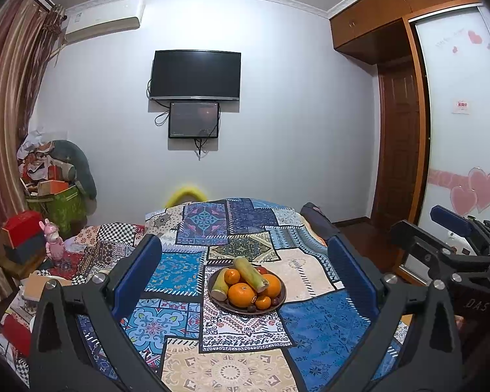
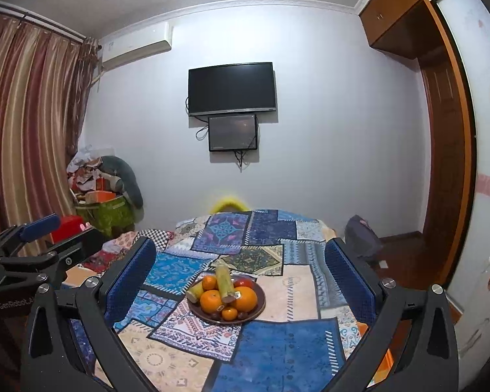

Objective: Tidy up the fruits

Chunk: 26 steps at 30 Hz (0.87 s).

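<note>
A dark round plate sits on a patchwork cloth and holds fruit: several oranges, two green sugarcane pieces, something red and small dark fruits. My left gripper is open and empty, held above and short of the plate. My right gripper is open and empty, also short of the plate. Each gripper shows at the edge of the other's view, the right one in the left wrist view and the left one in the right wrist view.
The patchwork cloth covers a table. A cluttered corner with a green bag, red box and pink toy lies to the left. A dark bag sits at the right edge. A TV hangs on the wall.
</note>
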{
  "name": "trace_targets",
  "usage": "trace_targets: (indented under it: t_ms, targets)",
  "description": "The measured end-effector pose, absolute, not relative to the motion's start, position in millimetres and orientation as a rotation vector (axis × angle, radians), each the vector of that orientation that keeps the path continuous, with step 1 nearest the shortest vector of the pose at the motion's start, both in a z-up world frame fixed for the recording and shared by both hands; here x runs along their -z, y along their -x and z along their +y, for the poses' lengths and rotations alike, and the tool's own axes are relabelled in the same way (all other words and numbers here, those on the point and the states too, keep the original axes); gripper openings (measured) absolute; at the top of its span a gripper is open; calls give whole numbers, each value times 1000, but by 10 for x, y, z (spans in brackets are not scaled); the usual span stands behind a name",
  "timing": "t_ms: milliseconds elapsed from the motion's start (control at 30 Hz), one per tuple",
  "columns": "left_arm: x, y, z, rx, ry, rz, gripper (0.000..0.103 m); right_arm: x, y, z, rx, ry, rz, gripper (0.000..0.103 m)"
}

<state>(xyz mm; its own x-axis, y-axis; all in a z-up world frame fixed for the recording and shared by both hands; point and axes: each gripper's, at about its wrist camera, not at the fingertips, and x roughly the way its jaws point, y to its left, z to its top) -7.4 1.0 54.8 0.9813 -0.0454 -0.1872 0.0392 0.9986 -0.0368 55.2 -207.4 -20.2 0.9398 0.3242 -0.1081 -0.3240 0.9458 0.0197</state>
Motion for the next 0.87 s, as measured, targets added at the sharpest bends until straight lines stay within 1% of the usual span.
trace_targets:
  t_ms: [867]
  targets:
    - [-567, 84, 33, 52, 42, 187, 103, 209, -562, -2045, -356, -6, 112, 103]
